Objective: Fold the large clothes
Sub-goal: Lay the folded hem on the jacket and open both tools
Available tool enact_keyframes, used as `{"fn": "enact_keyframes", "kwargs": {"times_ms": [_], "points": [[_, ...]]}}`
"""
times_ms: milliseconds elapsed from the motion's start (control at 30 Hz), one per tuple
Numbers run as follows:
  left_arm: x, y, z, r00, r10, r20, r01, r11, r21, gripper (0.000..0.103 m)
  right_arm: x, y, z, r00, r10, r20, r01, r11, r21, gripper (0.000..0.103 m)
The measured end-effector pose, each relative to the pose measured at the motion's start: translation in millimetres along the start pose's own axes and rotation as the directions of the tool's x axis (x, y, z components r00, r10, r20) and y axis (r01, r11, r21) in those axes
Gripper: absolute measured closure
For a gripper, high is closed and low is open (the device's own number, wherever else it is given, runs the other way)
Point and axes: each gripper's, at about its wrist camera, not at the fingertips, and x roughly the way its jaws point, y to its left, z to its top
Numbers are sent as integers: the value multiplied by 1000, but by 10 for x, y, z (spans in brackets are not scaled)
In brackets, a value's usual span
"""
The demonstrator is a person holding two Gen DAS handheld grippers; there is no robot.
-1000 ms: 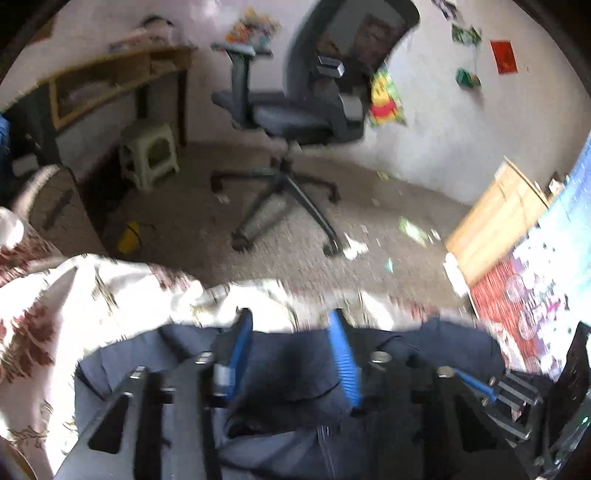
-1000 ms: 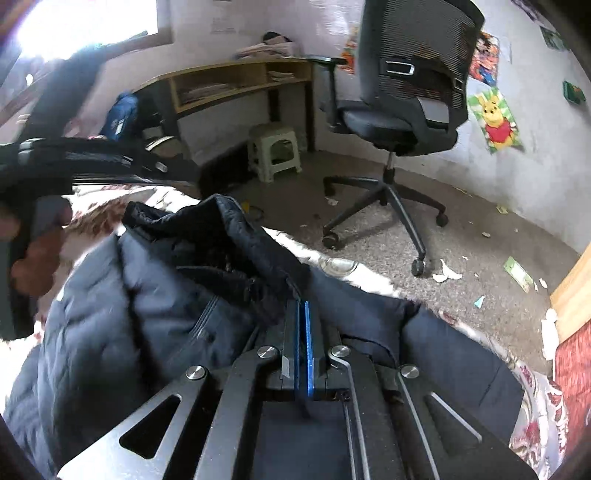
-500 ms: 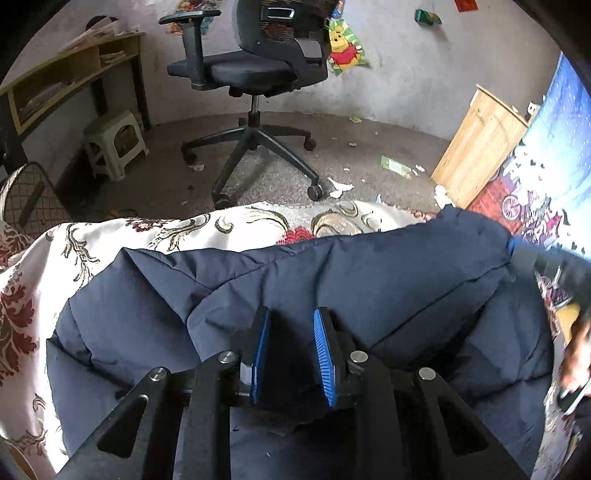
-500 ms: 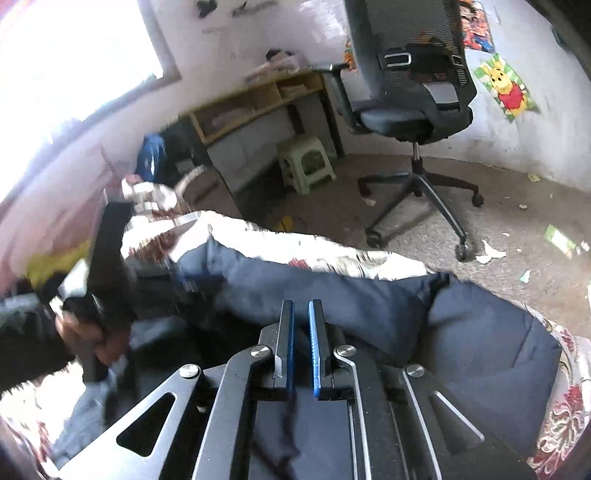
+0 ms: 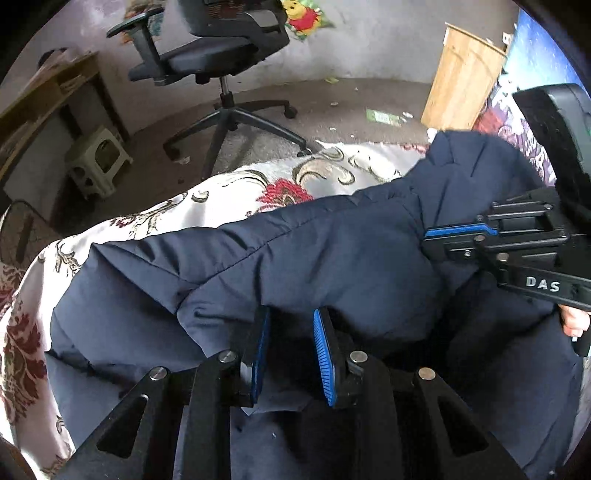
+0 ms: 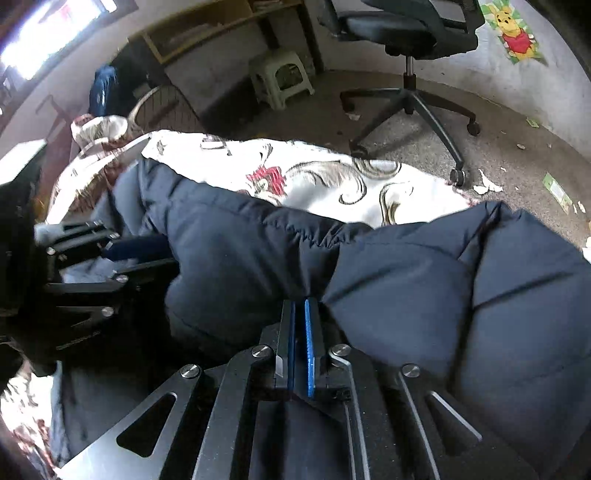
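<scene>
A dark navy puffer jacket (image 5: 332, 251) lies across a white floral bedspread (image 5: 280, 184). My left gripper (image 5: 291, 317) points down into it, its blue pads pressed on a thick fold that bulges over the fingertips. In the right wrist view the jacket (image 6: 406, 288) fills the foreground. There my right gripper (image 6: 298, 303) is shut, with a thin pinch of the fabric gathered at its tips. That same right gripper (image 5: 428, 234) shows at the right of the left wrist view, nose into the jacket. The left gripper (image 6: 144, 253) appears at the left edge with navy cloth between its jaws.
Beyond the bedspread's (image 6: 314, 177) edge are a black office chair (image 5: 221, 62), a pale plastic stool (image 5: 98, 158) and a littered floor. A wooden cabinet (image 5: 461, 81) stands at the right, a desk (image 6: 207, 29) at the back left. A hand (image 5: 572, 321) holds the right gripper.
Both grippers have come down toward the bed with the jacket, which now lies lower across the bedspread. The left jaws have narrowed onto the fold. The right gripper has entered the left wrist view.
</scene>
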Motion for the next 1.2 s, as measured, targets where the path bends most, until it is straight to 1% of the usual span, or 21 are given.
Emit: {"fn": "enact_keyframes", "kwargs": {"times_ms": [100,167,233,267,300,367,433,467,500,567,633,667,767,900,1000,1033,1067,1100,1133,1167,1200], "points": [[60,31,-11,1000,-11,5,11,999,-35,81,97,13,-19,1000,-18,10,18,1000,-7,102],[69,34,-54,1000,-6,24,7,999,-53,81,74,-22,-37,1000,-9,25,9,1000,2,102],[58,34,-110,999,2,41,1,998,-70,81,-19,-76,-74,997,29,68,-31,999,18,102],[34,59,-133,999,-7,49,11,996,-91,81,-133,-129,-120,993,51,103,-56,998,41,102],[4,105,-163,998,-27,59,34,992,-123,81,-270,-184,-174,988,46,144,-56,996,63,102],[-36,181,-216,995,-63,74,74,984,-162,81,-479,-229,-276,979,-17,203,2,997,72,102],[-64,251,-254,991,-105,87,120,972,-200,81,-589,-278,-357,971,-101,215,87,994,71,102],[-64,273,-268,988,-121,92,138,966,-217,81,-582,-309,-372,974,-104,201,89,993,80,102],[-58,292,-284,986,-132,97,151,961,-230,81,-544,-356,-394,980,-88,180,72,993,96,102],[-8,263,-302,989,-121,87,138,965,-223,81,-446,-418,-399,985,-72,158,54,992,116,102],[36,165,-303,995,-71,77,84,979,-186,81,-318,-444,-402,986,-78,146,63,992,106,102],[60,123,-300,996,-48,74,61,983,-174,81,-276,-435,-386,985,-86,148,71,992,100,102],[91,94,-278,997,-21,77,34,985,-171,81,-211,-408,-392,983,-93,159,79,993,91,102],[18,49,-306,995,13,100,5,985,-171,81,-249,-422,-427,981,-72,181,54,993,103,103],[-119,-12,-344,992,46,120,-24,983,-180,81,-381,-389,-472,973,-80,214,61,993,98,102],[-161,-27,-344,991,59,120,-35,981,-189,79,-442,-399,-504,970,-82,227,61,994,96,98],[-191,-31,-341,990,66,121,-41,980,-196,79,-508,-388,-534,966,-77,245,55,994,94,88],[-236,-43,-337,989,75,127,-48,978,-205,78,-563,-382,-560,964,-70,258,48,995,92,81],[-267,-48,-336,988,82,131,-53,976,-210,77,-612,-355,-571,961,-66,269,44,995,86,70],[-306,-59,-336,986,91,137,-60,974,-216,76,-659,-327,-584,958,-70,278,51,996,76,63],[-348,-57,-340,985,98,145,-64,972,-226,75,-714,-288,-598,953,-88,289,72,995,64,60]]}}
